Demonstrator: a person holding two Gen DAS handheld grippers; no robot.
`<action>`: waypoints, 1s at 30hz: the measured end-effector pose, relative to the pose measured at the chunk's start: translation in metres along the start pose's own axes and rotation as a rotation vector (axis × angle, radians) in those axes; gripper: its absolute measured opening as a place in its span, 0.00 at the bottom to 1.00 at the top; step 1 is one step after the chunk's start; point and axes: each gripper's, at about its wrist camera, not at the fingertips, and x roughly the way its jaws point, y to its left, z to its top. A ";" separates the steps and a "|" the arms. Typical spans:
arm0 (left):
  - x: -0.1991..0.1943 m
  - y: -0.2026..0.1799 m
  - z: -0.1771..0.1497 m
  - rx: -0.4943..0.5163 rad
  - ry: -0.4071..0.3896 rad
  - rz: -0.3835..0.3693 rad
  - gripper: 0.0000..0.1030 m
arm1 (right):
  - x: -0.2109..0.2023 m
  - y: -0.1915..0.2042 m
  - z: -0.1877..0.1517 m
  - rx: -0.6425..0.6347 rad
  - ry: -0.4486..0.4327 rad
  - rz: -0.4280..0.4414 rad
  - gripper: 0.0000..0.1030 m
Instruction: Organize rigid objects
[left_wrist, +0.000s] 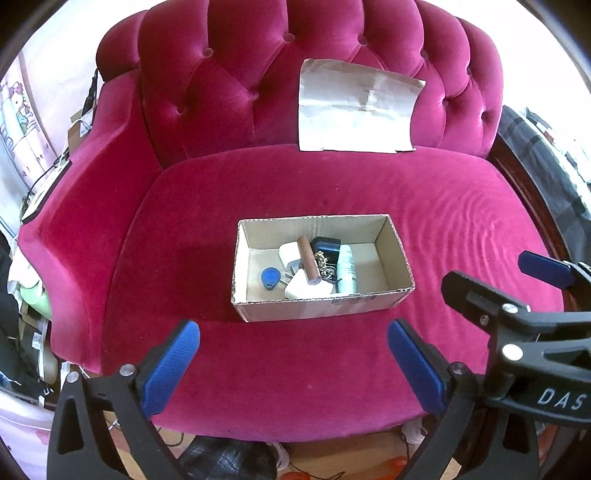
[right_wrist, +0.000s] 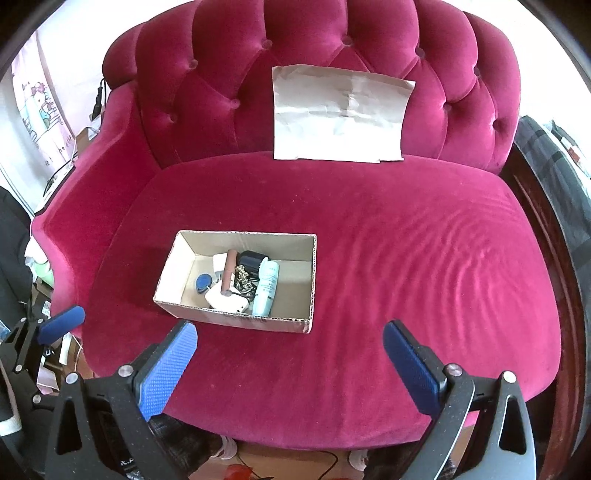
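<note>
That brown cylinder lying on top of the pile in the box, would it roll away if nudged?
Probably. The brown cylinder is round and smooth, and rests slanted across the white chargers, so a nudge could roll it off them. It looks rigid, so likely easy to pinch. The cardboard box walls should contain it.

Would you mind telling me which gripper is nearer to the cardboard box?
Left. The left gripper is open, facing the cardboard box straight on. The right gripper, also open, sits off to the box's right.
</note>
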 end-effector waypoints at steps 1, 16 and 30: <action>-0.001 0.000 0.000 0.002 -0.003 0.001 1.00 | 0.000 0.000 0.000 0.000 0.002 0.000 1.00; -0.008 -0.005 0.001 0.007 -0.003 0.001 1.00 | -0.002 -0.007 -0.001 0.008 0.009 -0.003 1.00; -0.011 -0.006 0.002 0.007 -0.003 0.000 1.00 | -0.004 -0.009 0.000 0.015 0.008 0.004 1.00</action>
